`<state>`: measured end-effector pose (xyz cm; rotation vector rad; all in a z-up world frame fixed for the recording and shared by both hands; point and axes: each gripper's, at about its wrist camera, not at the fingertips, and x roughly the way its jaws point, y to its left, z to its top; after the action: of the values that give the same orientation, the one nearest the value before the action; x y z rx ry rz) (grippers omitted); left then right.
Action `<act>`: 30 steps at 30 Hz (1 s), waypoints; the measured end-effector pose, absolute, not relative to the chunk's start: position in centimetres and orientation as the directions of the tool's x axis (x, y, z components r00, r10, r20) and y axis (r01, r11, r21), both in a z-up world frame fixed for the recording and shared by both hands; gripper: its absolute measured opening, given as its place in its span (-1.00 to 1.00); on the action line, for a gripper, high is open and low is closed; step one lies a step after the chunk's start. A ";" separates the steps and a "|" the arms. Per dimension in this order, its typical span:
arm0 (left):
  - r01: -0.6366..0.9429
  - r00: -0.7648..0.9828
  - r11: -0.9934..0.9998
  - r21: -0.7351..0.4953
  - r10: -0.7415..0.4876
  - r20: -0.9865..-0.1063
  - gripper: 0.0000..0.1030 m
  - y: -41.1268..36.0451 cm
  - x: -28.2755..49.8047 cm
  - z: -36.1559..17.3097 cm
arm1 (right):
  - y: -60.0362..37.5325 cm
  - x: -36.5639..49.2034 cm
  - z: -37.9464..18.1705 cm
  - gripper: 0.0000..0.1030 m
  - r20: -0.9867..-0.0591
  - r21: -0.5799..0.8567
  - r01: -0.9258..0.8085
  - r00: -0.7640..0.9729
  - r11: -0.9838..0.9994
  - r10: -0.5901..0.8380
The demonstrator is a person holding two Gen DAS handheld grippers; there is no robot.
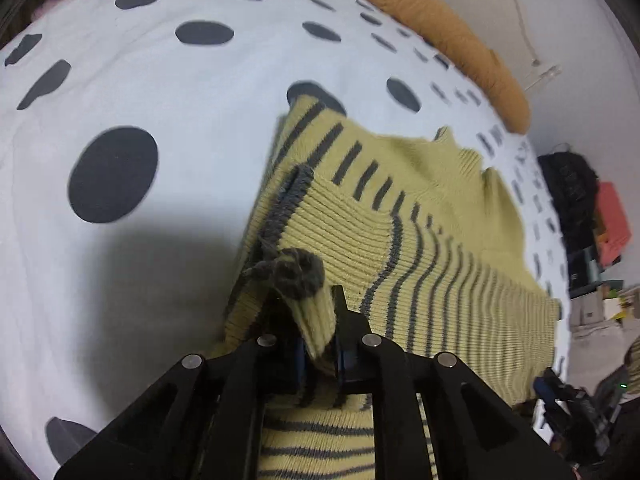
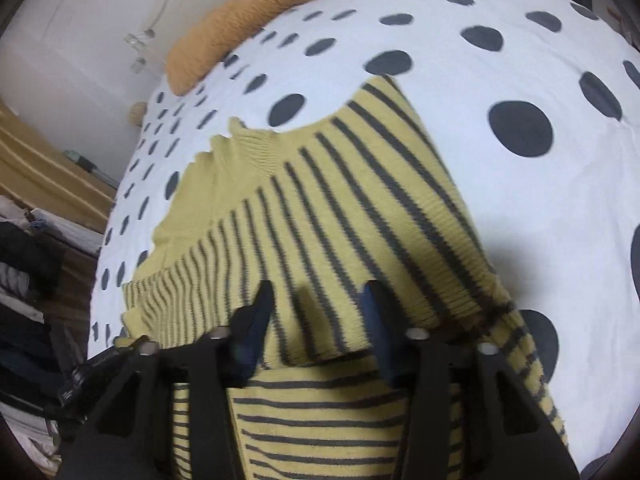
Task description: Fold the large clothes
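Mid-fold: left gripper (image 1: 320,344) pinching sweater (image 1: 420,240) cuff; right gripper (image 2: 316,320) part-open, empty, above it. Next: carry cuff across.

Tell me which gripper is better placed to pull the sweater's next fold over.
Left. The left gripper is already shut on a ribbed edge of the yellow striped sweater. The right gripper has its jaws apart above the sweater, gripping nothing.

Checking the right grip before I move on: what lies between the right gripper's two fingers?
Striped sweater fabric spans the gap of the right gripper, but the fingers stand apart from it, not pinching. The right wrist view shows this.
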<state>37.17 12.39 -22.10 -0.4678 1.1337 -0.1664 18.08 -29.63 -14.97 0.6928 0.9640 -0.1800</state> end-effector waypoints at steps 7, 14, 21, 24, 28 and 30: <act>-0.037 0.606 0.949 -0.312 -0.227 -0.763 -0.88 13.5 36.3 -13.9 | -31.1 19.1 -12.5 -0.40 -0.778 0.428 0.387 0.617 0.816 0.116; 0.097 0.354 0.961 -0.260 -0.278 -0.893 -0.83 4.7 40.2 -21.5 | -30.6 25.3 -16.7 -0.54 -0.841 0.445 0.424 0.502 0.789 0.204; -0.044 0.443 0.986 -0.160 -0.125 -0.888 -0.92 11.1 39.7 -19.0 | -36.5 21.7 -14.4 -0.93 -0.860 0.344 0.495 0.508 0.798 0.055; 0.041 0.536 0.995 -0.088 -0.096 -0.839 0.74 13.0 35.7 -15.8 | -37.1 18.2 -11.6 -0.63 -0.850 0.297 0.468 0.526 0.832 0.008; 0.164 0.540 0.984 0.070 -0.031 -0.841 0.80 14.0 30.8 -16.3 | -35.5 15.1 -12.1 -0.06 -0.906 0.171 0.320 0.422 0.932 0.022; 0.201 0.507 0.975 0.092 -0.023 -0.862 0.80 14.4 29.3 -18.1 | -34.7 14.0 -13.3 -0.06 -0.929 0.119 0.256 0.370 0.959 0.016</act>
<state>29.29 14.40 -18.07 0.1891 1.0321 -0.1358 14.04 -34.72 -13.31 0.2605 1.1851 -0.1565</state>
